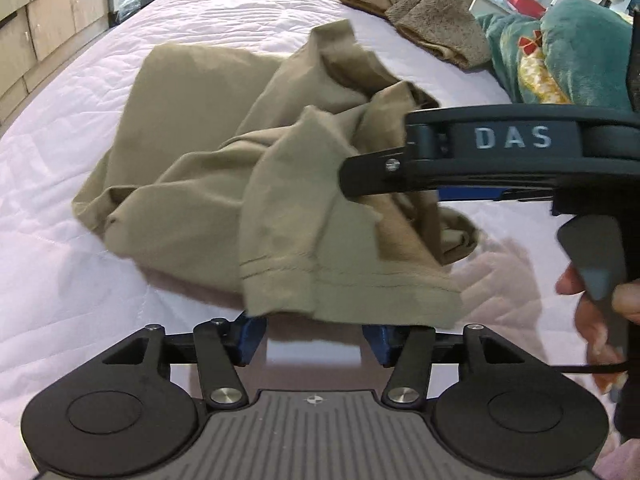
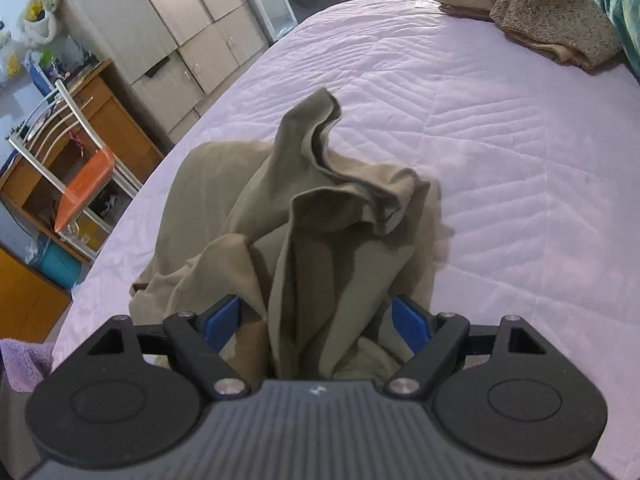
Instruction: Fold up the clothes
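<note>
Olive shirt (image 1: 224,168) bunched mid-bed (image 1: 80,320); our left gripper (image 1: 314,336) gapes at its hem, gripping nothing, right gripper (image 2: 318,324) wide around loose folds.

The letters "DAS" are printed in pale capitals on the black body of the right gripper (image 1: 362,184); nothing else can be read.

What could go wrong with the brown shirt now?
1. The brown shirt lies bunched in a heap on the pink bedspread, so a fold started now may trap wrinkles.
2. The right gripper is open with several cloth layers between its fingers; closing could grab too many at once.
3. The left gripper is open too, the hem just beyond its fingers, so the hem may flop down.
</note>
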Action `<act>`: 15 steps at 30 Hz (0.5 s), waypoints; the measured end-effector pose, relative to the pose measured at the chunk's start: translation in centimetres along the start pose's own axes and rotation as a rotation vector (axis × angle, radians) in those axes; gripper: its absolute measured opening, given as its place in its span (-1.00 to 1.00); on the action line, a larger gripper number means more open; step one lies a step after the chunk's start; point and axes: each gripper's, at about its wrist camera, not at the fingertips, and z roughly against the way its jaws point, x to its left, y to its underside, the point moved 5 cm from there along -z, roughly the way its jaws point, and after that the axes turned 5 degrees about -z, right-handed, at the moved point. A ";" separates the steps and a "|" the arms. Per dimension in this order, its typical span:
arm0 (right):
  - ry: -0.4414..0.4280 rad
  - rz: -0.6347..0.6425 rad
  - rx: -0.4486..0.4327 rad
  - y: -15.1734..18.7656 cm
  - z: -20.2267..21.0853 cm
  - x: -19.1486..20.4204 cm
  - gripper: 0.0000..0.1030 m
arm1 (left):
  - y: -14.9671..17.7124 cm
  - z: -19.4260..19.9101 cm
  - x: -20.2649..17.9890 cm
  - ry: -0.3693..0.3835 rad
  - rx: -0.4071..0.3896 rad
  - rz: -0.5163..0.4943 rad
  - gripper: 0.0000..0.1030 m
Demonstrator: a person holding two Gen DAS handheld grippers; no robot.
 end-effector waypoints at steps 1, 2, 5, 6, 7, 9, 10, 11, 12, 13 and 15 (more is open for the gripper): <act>-0.001 -0.006 0.000 0.0 -0.1 -0.1 0.62 | -0.1 0.1 -0.1 0.005 -0.003 0.002 0.08; -0.003 -0.012 0.000 -0.1 -0.1 -0.2 0.62 | -0.1 0.1 -0.2 0.010 -0.009 0.005 0.08; -0.005 -0.027 -0.004 -0.2 -0.1 -0.6 0.62 | -0.1 -0.2 -0.3 0.035 -0.039 0.022 0.02; -0.004 -0.029 -0.008 -0.2 0.0 -0.8 0.62 | -0.2 -0.1 -0.1 0.050 -0.051 0.031 -0.01; -0.003 -0.030 -0.014 -0.2 0.2 -0.8 0.63 | -0.5 -0.4 -0.2 0.058 -0.062 0.037 -0.02; -0.001 -0.030 -0.023 -0.3 0.4 -0.8 0.64 | -1.2 -1.0 -0.6 0.056 -0.081 0.022 -0.39; 0.000 -0.028 -0.026 -0.4 0.5 -0.8 0.64 | -1.5 -1.0 -0.6 0.054 -0.083 0.016 -0.46; 0.001 -0.025 -0.029 -0.3 0.6 -0.7 0.65 | -1.7 -1.1 -0.5 0.053 -0.088 0.017 -0.59; 0.002 -0.023 -0.030 -0.3 0.7 -0.7 0.65 | -2.2 -1.4 -0.5 0.051 -0.095 0.020 -0.66; 0.000 -0.021 -0.028 -0.3 0.8 -0.6 0.65 | -2.6 -1.3 -0.4 0.052 -0.105 0.021 -0.69; -0.001 -0.019 -0.029 -0.2 0.9 -0.5 0.65 | -3.2 -1.0 -0.3 0.056 -0.132 0.018 -0.75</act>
